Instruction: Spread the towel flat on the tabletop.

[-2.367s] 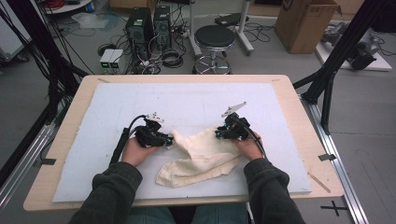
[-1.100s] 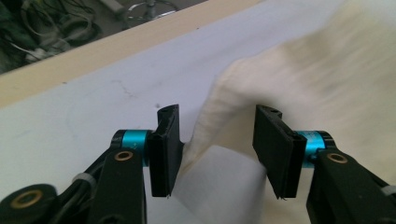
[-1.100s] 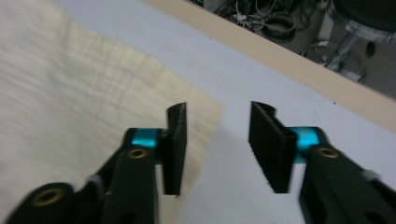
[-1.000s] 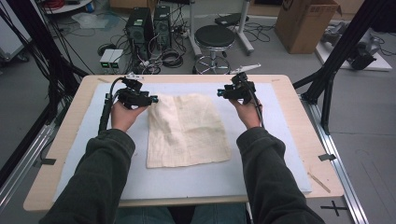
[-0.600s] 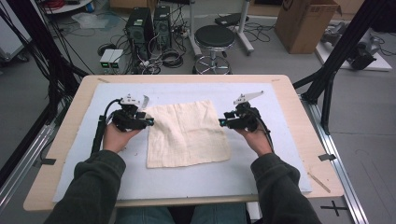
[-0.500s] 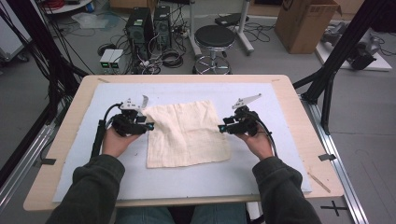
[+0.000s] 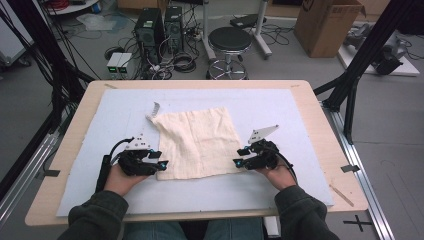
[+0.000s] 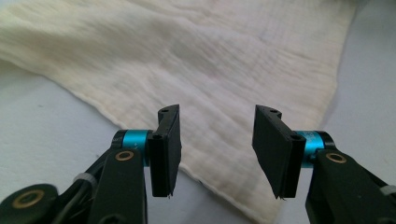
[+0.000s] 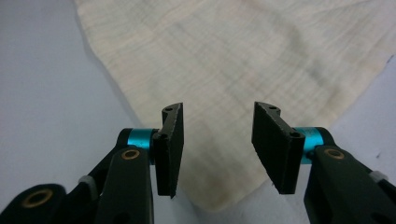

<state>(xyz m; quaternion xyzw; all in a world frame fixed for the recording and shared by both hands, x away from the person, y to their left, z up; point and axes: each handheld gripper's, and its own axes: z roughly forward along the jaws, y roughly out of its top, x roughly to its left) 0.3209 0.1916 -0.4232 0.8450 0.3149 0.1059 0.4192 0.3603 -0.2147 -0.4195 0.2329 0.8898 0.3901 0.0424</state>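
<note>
While cloth [image 7: 197, 142] lies flat mid-table, left gripper [image 7: 156, 163] and right gripper [image 7: 240, 162] flank its near corners, jaws parted, empty, each corner just ahead between jaws.

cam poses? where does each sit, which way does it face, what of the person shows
High view: above the person's side, facing forward and down on the table; forearms, both hands, left gripper, right gripper.
Left gripper view: on that gripper, along its open jaws at the cloth corner.
Right gripper view: same, at the other near corner.
Shared: cloth and blue mat in all.
</note>
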